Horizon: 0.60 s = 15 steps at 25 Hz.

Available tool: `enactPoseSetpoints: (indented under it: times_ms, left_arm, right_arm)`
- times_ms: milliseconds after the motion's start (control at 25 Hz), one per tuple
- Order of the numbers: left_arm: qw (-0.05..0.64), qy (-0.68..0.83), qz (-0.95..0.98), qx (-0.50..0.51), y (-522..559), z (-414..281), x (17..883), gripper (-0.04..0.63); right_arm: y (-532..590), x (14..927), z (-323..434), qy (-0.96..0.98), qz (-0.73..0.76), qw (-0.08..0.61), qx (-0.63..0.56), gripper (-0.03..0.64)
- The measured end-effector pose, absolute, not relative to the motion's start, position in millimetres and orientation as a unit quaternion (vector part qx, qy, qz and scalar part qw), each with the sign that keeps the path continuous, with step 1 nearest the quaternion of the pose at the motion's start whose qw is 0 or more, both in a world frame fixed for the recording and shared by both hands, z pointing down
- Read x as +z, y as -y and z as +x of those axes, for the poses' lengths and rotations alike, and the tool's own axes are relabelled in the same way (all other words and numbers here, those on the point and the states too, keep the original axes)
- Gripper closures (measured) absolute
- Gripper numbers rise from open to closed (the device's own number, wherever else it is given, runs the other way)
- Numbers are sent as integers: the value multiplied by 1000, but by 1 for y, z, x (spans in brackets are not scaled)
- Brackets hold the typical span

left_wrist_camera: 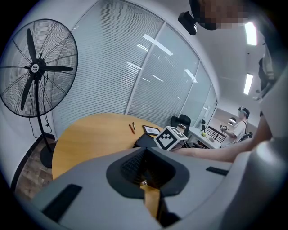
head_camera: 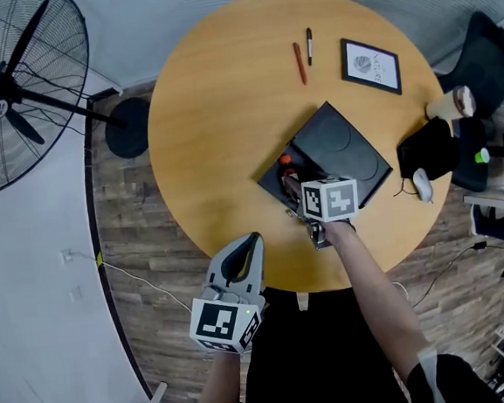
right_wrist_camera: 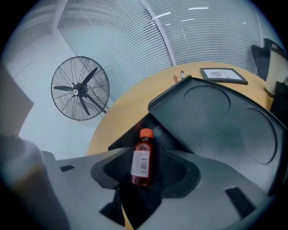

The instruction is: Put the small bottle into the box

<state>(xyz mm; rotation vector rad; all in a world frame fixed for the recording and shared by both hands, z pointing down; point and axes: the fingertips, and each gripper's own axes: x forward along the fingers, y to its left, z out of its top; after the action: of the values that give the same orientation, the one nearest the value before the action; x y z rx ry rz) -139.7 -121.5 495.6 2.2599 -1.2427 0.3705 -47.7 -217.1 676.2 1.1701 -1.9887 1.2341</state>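
The small bottle [right_wrist_camera: 142,158], red liquid with an orange cap and a white label, lies inside the open black box [right_wrist_camera: 128,137] on the round wooden table [head_camera: 218,111]. My right gripper [right_wrist_camera: 148,170] is lowered into the box, its jaws on either side of the bottle with a gap on the right side, so it is open. In the head view the bottle's cap [head_camera: 285,160] shows just beyond the right gripper [head_camera: 291,184]. The box's lid [head_camera: 339,149] lies folded back to the right. My left gripper [head_camera: 254,240] hangs off the table's near edge, shut and empty.
A red pen [head_camera: 299,63], a black pen [head_camera: 309,46] and a framed card [head_camera: 371,66] lie at the table's far side. A black pouch [head_camera: 427,150], a mouse [head_camera: 422,185] and a cup [head_camera: 454,102] sit at the right edge. A standing fan [head_camera: 14,85] is left.
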Motion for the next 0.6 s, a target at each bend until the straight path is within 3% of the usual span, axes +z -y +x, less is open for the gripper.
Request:
enactPoseSetpoints:
  times_ms: [600]
  left_arm:
    - [219, 427, 867, 129, 101, -127, 468, 598]
  right_arm:
    - [184, 626, -21, 746, 465, 228, 418, 410]
